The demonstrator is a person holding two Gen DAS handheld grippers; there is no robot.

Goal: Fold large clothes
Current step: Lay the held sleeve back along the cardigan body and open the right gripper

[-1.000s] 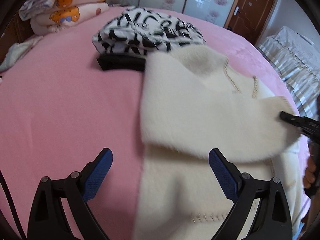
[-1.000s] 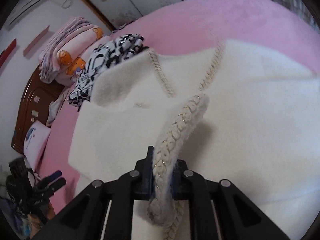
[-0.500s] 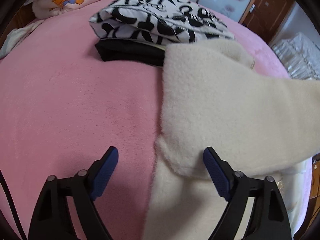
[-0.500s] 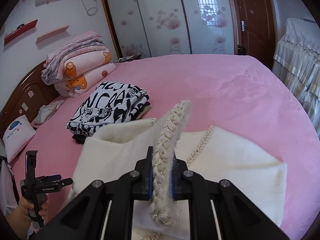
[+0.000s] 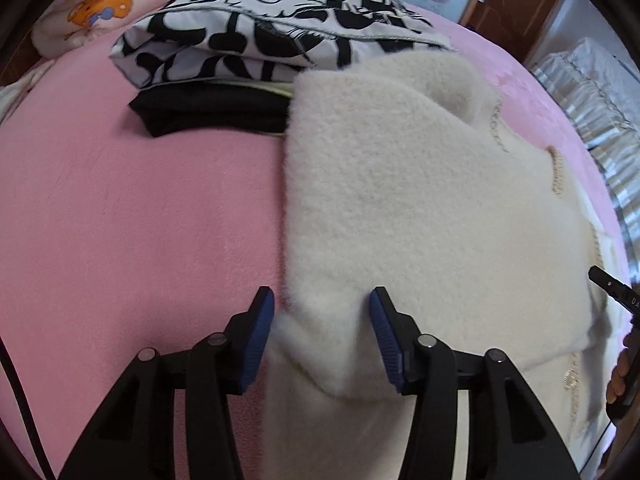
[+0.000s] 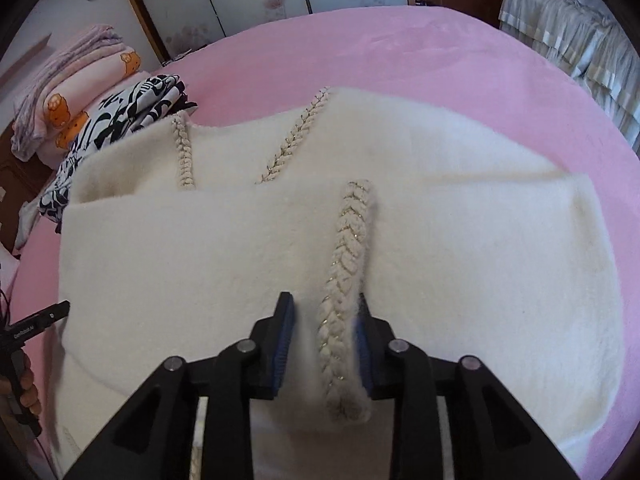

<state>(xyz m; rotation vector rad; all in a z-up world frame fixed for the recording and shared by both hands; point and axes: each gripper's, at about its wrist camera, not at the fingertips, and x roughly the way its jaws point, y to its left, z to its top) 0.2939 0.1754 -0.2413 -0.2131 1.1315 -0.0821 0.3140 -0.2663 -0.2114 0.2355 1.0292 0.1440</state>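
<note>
A cream fuzzy garment (image 5: 420,200) lies partly folded on the pink bed (image 5: 140,220). My left gripper (image 5: 322,312) straddles the garment's folded left edge; its jaws are closing, the fold is between the blue pads, and the left pad still stands just off the cloth. In the right wrist view the same garment (image 6: 460,264) has a braided trim edge (image 6: 352,240) laid over it. My right gripper (image 6: 324,312) is opening; the trim leans on the right pad, clear of the left one. Each gripper's tip shows at the other view's edge.
A black-and-white folded stack (image 5: 260,28) on a black garment (image 5: 208,108) touches the cream garment's far corner. Bear-print blankets (image 6: 80,80) are piled beyond. A second bed with a grey cover (image 6: 568,32) stands right, a wooden door (image 5: 516,8) behind.
My left gripper came down and forward onto the folded left edge and its jaws narrowed around it. My right gripper lowered the braided trim onto the garment and its jaws parted.
</note>
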